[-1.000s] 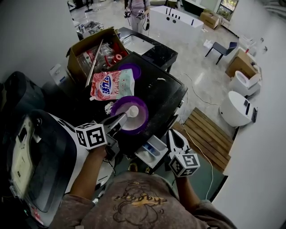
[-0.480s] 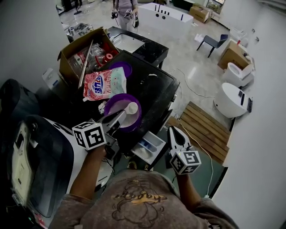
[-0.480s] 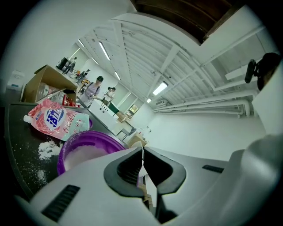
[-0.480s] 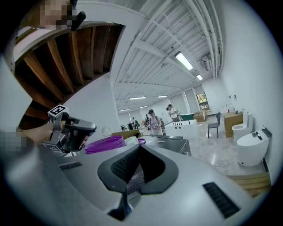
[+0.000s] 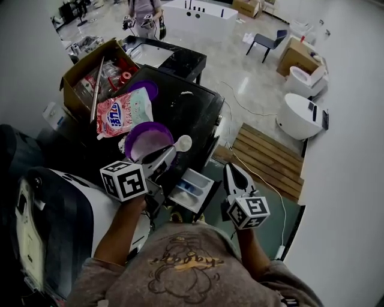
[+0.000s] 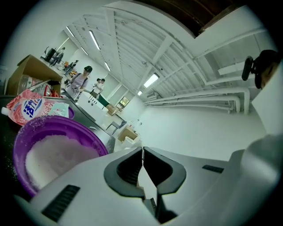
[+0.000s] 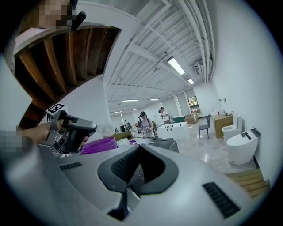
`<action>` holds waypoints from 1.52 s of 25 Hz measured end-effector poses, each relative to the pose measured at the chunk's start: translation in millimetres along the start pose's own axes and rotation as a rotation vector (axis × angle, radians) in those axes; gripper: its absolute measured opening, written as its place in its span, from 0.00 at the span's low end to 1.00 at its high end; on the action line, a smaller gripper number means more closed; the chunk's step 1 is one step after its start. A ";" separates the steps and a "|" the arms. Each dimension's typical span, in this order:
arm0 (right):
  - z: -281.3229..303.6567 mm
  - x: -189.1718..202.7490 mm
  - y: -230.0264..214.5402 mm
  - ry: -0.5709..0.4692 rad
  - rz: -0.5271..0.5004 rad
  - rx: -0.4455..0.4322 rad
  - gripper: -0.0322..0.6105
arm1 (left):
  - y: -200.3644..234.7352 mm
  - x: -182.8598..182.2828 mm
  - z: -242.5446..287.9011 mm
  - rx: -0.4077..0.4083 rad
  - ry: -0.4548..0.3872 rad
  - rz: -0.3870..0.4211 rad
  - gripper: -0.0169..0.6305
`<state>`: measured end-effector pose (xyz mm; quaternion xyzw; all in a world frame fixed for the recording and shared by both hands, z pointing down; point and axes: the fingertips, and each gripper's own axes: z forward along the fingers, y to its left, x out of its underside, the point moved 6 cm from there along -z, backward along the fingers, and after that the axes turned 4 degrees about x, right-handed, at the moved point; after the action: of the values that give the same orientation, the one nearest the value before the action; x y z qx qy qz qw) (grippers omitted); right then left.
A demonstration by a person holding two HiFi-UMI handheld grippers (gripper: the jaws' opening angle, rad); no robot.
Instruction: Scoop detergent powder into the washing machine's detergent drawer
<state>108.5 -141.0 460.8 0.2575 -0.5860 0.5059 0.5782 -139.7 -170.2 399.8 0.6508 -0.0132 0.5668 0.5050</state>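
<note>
My left gripper [image 5: 170, 153] is shut on the handle of a white scoop [image 5: 183, 143]. The scoop's cup hangs just past the right rim of the purple bowl [image 5: 144, 139], over the black washing machine top [image 5: 192, 111]. White powder fills the bowl [image 6: 48, 148]. In the left gripper view the jaws [image 6: 142, 152] pinch the thin white handle [image 6: 149, 187]. The white detergent drawer [image 5: 193, 187] stands pulled out below the scoop, with a blue insert. My right gripper [image 5: 231, 169] is shut and empty, just right of the drawer. A pink detergent bag [image 5: 123, 114] lies behind the bowl.
An open cardboard box [image 5: 90, 75] of bottles stands at the back left beside a small purple lid [image 5: 146, 90]. A person [image 5: 143, 11] stands far back. A wooden pallet [image 5: 264, 159] and white toilets [image 5: 297, 114] are at the right. Another dark appliance [image 5: 48, 228] is at my left.
The left gripper has carried the scoop rightward out of the purple bowl, past its rim and nearer the drawer. The right gripper has stayed shut beside the drawer.
</note>
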 end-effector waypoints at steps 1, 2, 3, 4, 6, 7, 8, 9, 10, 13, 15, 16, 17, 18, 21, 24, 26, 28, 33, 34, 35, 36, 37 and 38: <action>-3.3 -1.1 -1.2 -0.006 0.011 0.011 0.05 | -2.3 2.0 3.6 0.009 0.007 0.002 0.07; -6.8 -2.0 -2.6 -0.010 0.021 0.024 0.05 | -4.6 4.0 7.1 0.017 0.014 0.004 0.07; -10.6 -2.0 -4.7 -0.011 0.025 0.038 0.05 | -6.9 6.3 10.3 0.024 0.023 0.006 0.07; -14.5 -1.7 -7.2 -0.009 0.021 0.053 0.05 | -9.4 8.5 13.3 0.029 0.032 0.009 0.07; -21.9 -0.9 -11.9 -0.006 0.011 0.079 0.05 | -14.8 12.8 19.1 0.042 0.049 0.013 0.07; -25.2 0.2 -14.0 -0.007 0.015 0.088 0.05 | -16.8 15.1 22.3 0.052 0.053 0.013 0.07; -28.2 2.0 -16.2 -0.008 0.019 0.093 0.05 | -18.2 17.7 25.3 0.060 0.058 0.012 0.07; -31.0 3.9 -18.3 -0.008 0.019 0.099 0.05 | -19.1 20.3 28.0 0.063 0.064 0.012 0.07; -33.6 5.5 -20.3 -0.007 0.017 0.104 0.05 | -19.7 22.9 30.5 0.064 0.071 0.014 0.07; -40.2 8.1 -24.4 -0.008 0.018 0.122 0.05 | -19.8 30.5 36.6 0.061 0.095 0.040 0.07; -44.9 9.6 -26.9 -0.005 0.020 0.136 0.05 | -16.8 37.9 39.0 0.053 0.120 0.054 0.07; -47.8 11.8 -28.7 -0.002 0.021 0.142 0.05 | -15.0 42.5 40.1 0.050 0.134 0.054 0.07; -50.9 13.6 -30.2 0.001 0.022 0.149 0.05 | -13.4 47.3 41.4 0.049 0.145 0.050 0.07; -54.1 15.2 -31.5 0.003 0.022 0.158 0.05 | -11.9 52.2 43.0 0.049 0.156 0.046 0.07; -62.2 19.2 -33.9 0.010 0.027 0.181 0.05 | -7.3 66.0 48.3 0.054 0.182 0.027 0.07; -68.7 22.4 -35.9 0.020 0.028 0.197 0.05 | -4.1 79.1 52.4 0.062 0.208 0.007 0.07; -72.9 25.5 -37.5 0.027 0.031 0.208 0.05 | -3.1 87.2 54.3 0.066 0.225 0.008 0.07; -75.4 30.0 -39.3 0.035 0.035 0.215 0.05 | -1.2 94.9 56.0 0.061 0.242 0.024 0.07; -72.9 39.1 -42.7 0.054 0.038 0.207 0.05 | 8.3 113.6 57.9 0.027 0.283 0.044 0.07; -71.4 40.1 -43.3 0.057 0.037 0.201 0.05 | 10.5 116.8 58.1 0.017 0.289 0.047 0.07; -69.7 41.6 -43.7 0.060 0.037 0.196 0.05 | 12.7 120.1 58.3 0.007 0.295 0.052 0.07; -67.9 43.6 -44.0 0.065 0.038 0.191 0.05 | 15.1 123.7 58.4 -0.004 0.303 0.060 0.07; -66.2 45.9 -44.0 0.069 0.040 0.187 0.05 | 17.8 127.9 58.4 -0.016 0.314 0.071 0.06; -64.5 48.0 -43.9 0.073 0.043 0.182 0.05 | 20.8 132.6 58.3 -0.028 0.326 0.081 0.07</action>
<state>164.7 -85.5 507.2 0.2778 -0.5214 0.5784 0.5626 -62.4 -146.0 521.6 0.5418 0.0346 0.6848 0.4862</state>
